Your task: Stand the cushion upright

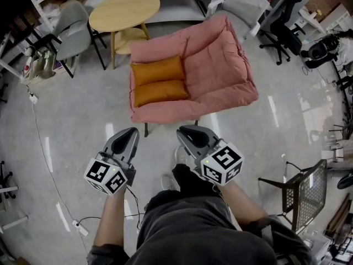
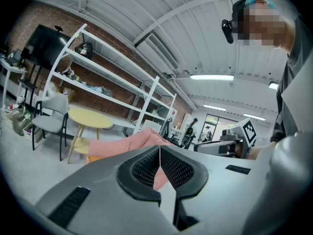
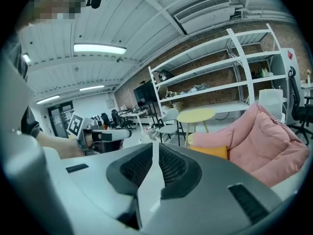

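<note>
Ahead on pink chair (image 1: 220, 65) seat, head view: near cushion (image 1: 161, 92) flat, far cushion (image 1: 158, 70) touching behind it. Long axes run left-right across my front. My left gripper (image 1: 131, 132) and right gripper (image 1: 185, 132) low over floor (image 1: 83, 126), well apart from chair. Near cushion lies between their lines, neither clearly nearer.

Left gripper view: my jaws together, nothing between. Pink chair (image 2: 129, 143) straight ahead.

Right gripper view: my jaws together, empty. Orange cushion (image 3: 210, 152) ahead, slightly right. Judgement: jaws must part before grasp.

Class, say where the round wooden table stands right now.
In the head view, the round wooden table stands at upper left, just behind the pink armchair, with a grey chair on its left.
</note>
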Motion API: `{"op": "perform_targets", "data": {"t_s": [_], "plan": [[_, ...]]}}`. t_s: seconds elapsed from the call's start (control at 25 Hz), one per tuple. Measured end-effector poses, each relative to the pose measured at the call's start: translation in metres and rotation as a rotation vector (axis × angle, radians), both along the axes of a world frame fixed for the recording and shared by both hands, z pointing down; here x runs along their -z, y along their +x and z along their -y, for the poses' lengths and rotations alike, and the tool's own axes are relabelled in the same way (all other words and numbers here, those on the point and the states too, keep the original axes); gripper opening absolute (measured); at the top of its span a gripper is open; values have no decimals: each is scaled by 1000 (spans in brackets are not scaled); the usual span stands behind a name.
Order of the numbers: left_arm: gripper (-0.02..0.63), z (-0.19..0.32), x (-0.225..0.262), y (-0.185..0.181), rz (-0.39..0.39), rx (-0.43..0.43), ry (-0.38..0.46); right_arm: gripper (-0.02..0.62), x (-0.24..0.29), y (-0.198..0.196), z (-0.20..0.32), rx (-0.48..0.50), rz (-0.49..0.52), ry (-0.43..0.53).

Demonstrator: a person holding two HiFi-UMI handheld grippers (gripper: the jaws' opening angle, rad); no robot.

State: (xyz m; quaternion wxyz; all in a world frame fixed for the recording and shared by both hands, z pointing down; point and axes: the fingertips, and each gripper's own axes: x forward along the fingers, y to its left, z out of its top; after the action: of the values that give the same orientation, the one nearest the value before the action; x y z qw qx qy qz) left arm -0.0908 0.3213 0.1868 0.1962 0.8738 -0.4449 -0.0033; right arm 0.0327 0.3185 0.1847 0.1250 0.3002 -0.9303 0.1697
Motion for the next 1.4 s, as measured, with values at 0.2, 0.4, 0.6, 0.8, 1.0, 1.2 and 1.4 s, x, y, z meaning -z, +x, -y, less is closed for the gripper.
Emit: {"op": "perform_targets", "data": {"t_s": [0.2, 0.4, 0.6, 0.8, 1.0, 1.2, 1.4], "plan": [[12, 40, -10, -9, 10, 11, -19, 18, -10, -13, 33, 38, -5, -16], [14, 90, -28, -23, 30, 36, -52, 18, -33, -30, 77, 81, -15, -50], [42, 152, -57, -29, 47, 47, -103, 48, -62, -41, 135, 123, -35, -87], [78, 216, -87, -28, 63, 67, -147, 120, -101, -43, 190, 158, -59, -144], [109, 272, -125, -37, 84, 70, -211, 137, -135, -56, 225, 198, -98, -173], [118, 318, -175, -52, 98, 61, -261, 146, -177, -78, 249, 221, -143, -187], [143, 362, -244, -75, 116, 35, -334, 166, -237, -113, 271, 245, -238, -184]]}}
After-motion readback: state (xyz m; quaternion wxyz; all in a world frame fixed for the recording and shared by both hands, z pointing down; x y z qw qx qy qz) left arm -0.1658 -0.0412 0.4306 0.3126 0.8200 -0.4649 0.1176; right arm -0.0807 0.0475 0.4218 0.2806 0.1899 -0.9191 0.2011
